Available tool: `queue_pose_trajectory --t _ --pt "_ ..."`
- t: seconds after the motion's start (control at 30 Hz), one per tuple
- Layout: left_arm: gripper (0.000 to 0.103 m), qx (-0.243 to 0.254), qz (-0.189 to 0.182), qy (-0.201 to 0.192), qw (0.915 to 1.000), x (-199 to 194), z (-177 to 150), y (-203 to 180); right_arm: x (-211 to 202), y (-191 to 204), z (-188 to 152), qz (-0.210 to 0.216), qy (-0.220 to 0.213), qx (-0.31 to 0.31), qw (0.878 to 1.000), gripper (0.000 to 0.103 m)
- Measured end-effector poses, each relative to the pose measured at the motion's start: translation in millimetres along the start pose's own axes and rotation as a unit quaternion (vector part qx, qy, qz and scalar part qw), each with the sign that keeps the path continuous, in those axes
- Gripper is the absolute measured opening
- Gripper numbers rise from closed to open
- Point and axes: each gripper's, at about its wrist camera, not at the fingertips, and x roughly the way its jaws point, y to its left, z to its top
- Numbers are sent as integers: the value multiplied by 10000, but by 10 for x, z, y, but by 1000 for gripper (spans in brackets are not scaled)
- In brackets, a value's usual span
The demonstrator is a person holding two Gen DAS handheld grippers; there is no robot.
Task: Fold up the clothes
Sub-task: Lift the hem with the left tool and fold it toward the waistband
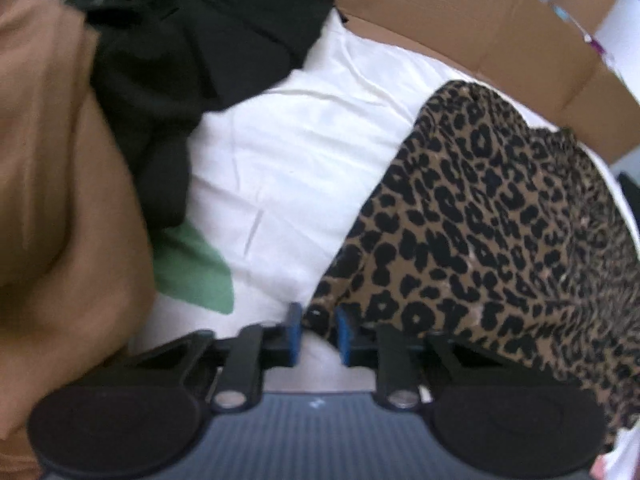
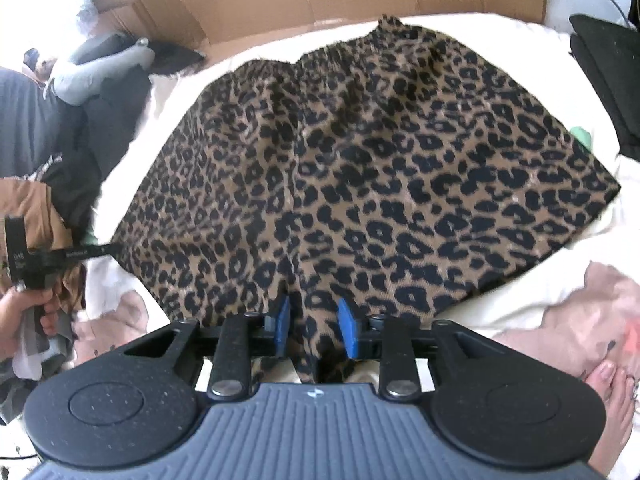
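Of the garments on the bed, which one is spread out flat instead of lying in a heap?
The leopard-print skirt, laid out on the white sheet with its elastic waistband at the far edge. The black garment and the tan garment lie bunched beside it.

No text can be read clearly; small white print on the left gripper is too blurred to make out.

I see a tan cloth skirt printed with black leopard spots on the white bed sheet. Beside it lie a plain black garment, a plain brown garment and a green scrap of cloth. Behind stands brown cardboard. My claw pads are blue.
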Motion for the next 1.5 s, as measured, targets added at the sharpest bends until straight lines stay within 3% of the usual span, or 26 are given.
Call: queue_pose_trajectory --t 0.2,0.53,0.63,0.7,0.9,1.07,1.37,1.5 --pt "6 615 -14 123 9980 -64 -26 -162 5 19 30 45 1 -92 9999 30" --pt "5 872 -186 118 9959 -498 157 -534 87 39 17 42 20 -49 10000 31" --pt "5 937 -239 123 9952 -644 234 -698 105 93 56 47 -35 -121 9999 43" --pt "5 1043 -289 149 9940 -707 288 -837 104 151 87 83 -82 -215 9997 46" --pt "5 770 -467 256 9956 -703 420 -1077 99 434 201 242 -392 -663 9967 63" --pt "5 426 -530 330 9971 -710 435 -1203 203 753 350 518 -429 -1025 9925 63" --pt "5 116 -1093 220 9937 -800 575 -1447 432 1326 450 1216 -411 -1575 9791 63" --pt "5 20 -1420 151 9897 -860 626 -1561 467 1483 437 1304 -386 -1666 9766 63"
